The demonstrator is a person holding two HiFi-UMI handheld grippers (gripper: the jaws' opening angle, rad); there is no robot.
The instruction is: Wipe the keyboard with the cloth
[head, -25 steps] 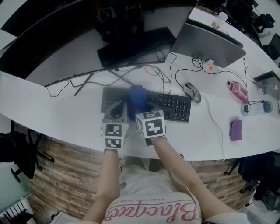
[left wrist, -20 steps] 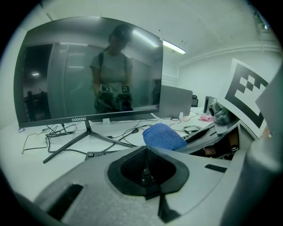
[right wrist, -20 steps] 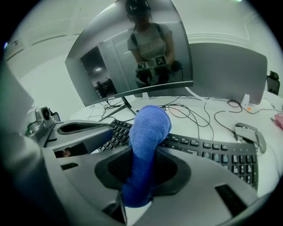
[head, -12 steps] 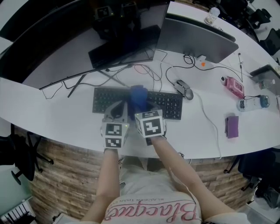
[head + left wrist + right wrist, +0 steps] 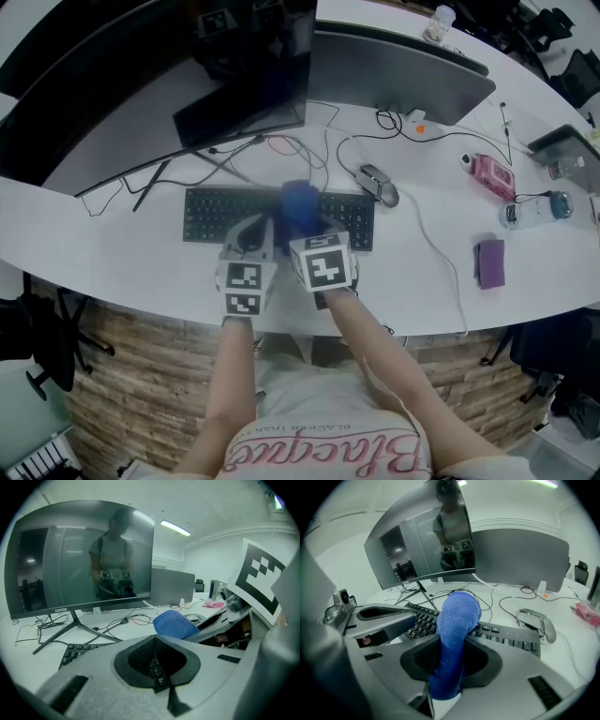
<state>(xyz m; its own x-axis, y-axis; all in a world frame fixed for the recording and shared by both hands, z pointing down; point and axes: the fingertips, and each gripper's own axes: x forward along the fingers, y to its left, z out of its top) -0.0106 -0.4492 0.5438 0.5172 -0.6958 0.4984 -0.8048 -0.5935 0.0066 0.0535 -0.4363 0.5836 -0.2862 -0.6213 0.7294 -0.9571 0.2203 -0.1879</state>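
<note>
The black full-size keyboard (image 5: 214,214) lies on the curved white desk (image 5: 112,253) below the dark monitor (image 5: 141,84). The rolled blue cloth (image 5: 457,616) hangs over its middle keys, clamped between the closed jaws of the right gripper (image 5: 450,660), while the left gripper (image 5: 154,641) sits just beside it with its jaws together on nothing. To wipe well, I judge the cloth's free end should press flat on the keys and travel along the rows, lightly enough not to shove the keyboard. As for containers, only a small clear bottle (image 5: 530,214) shows at the desk's right, its contents too small to tell.
</note>
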